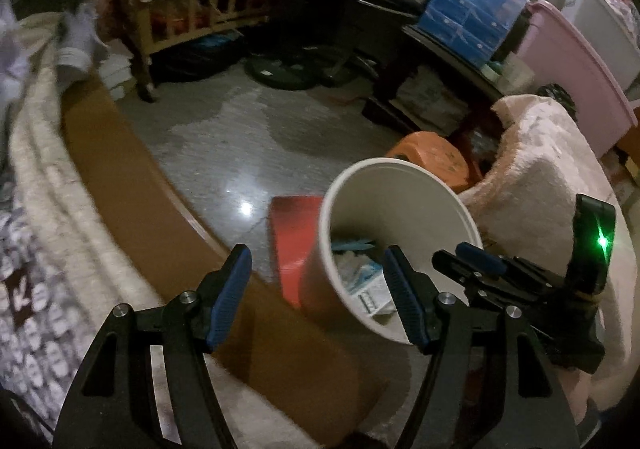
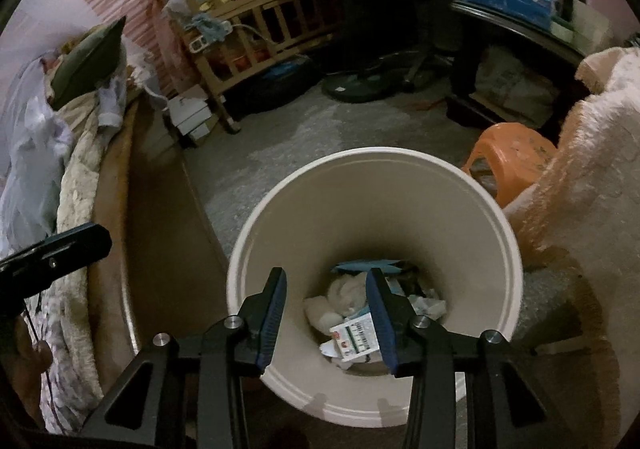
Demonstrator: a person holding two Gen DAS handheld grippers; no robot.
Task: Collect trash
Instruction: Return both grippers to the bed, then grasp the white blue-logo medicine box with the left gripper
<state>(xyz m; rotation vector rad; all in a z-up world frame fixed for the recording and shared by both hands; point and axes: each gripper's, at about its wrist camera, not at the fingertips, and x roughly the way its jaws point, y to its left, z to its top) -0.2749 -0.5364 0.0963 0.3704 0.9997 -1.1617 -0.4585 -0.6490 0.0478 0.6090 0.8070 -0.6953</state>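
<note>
Nearest, the right gripper (image 2: 326, 313) sits at lower centre of its view, fingers spread and holding nothing, directly over the white bin (image 2: 472, 209); the left gripper (image 1: 316, 293) is likewise spread and empty, low in its own view. Within the bin lies the trash (image 2: 354, 337): crumpled tissue and a printed packet. Beyond, an orange stool (image 2: 514, 153) stands right of centre and a wooden crib (image 2: 256, 29) at upper left.
</note>
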